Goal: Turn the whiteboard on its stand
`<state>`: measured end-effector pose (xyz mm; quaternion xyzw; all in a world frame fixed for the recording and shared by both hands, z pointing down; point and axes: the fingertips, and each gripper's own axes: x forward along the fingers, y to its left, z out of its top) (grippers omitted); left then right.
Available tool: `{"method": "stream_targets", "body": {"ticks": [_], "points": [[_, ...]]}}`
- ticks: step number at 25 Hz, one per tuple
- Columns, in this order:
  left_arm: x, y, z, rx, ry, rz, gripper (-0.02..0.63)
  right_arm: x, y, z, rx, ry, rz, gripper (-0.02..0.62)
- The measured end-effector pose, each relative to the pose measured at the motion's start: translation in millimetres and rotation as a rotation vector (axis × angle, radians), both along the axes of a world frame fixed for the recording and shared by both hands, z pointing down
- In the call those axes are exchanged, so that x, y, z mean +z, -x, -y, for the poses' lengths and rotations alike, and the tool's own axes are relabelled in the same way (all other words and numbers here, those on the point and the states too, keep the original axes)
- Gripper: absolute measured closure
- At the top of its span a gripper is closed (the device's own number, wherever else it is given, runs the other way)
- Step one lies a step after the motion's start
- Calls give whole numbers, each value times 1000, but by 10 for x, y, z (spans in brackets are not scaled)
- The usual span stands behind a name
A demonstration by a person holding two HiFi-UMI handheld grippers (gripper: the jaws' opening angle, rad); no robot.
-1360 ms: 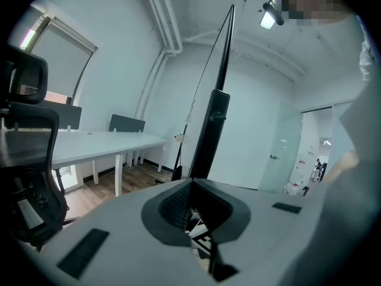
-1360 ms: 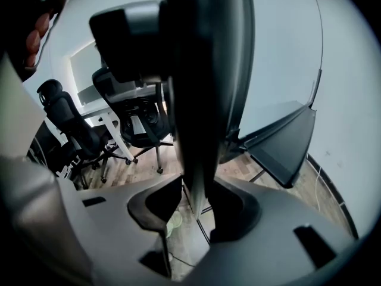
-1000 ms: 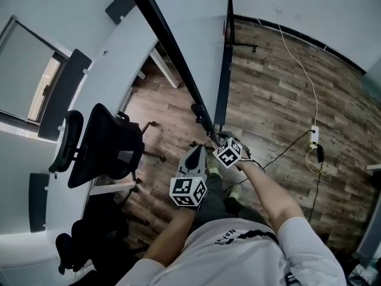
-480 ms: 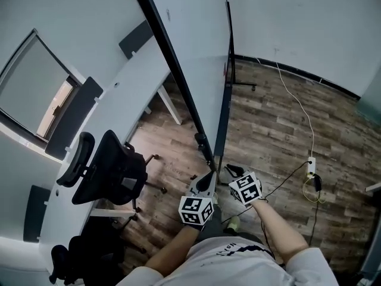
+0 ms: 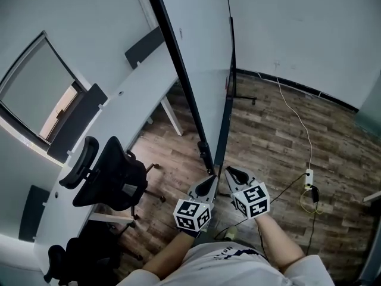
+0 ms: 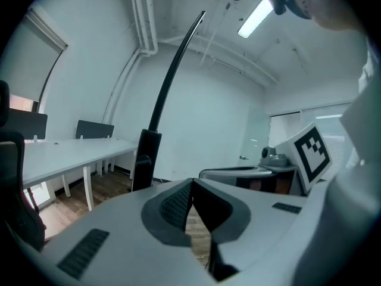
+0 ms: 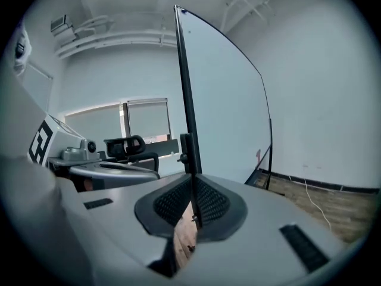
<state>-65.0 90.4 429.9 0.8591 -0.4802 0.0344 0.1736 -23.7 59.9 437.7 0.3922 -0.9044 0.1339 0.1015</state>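
Whiteboard (image 5: 202, 52) upright on stand (image 5: 225, 130) mid-floor, edge-on just ahead; desk (image 5: 119, 106) and chair (image 5: 113, 171) crowd its left; left gripper (image 5: 209, 181) closed, empty; right gripper (image 5: 231, 172) jaws just closing, seemingly on nothing.

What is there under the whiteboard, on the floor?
On the far side the stand's black foot rests on the wooden floor. The whiteboard covers the floor right below it, so anything there is hidden.
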Motion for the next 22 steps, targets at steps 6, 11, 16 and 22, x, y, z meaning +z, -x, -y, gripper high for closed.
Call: {"method": "stream_targets", "body": {"ticks": [6,11,16,22], "points": [[-312,134,-15,5,-37,-4,594,-449,80,-56,30,-62,60,571],[-467,284,-62,24,-58,-12,594,-686,198,-163,70,-106,80,581],[-476,374,-99,61,-66,-11,594,-665,311,-229,119,-100,59,581],[-456,461,-159,93,-70,-19,594,-644,428,-336,152,-93,43,581]]}}
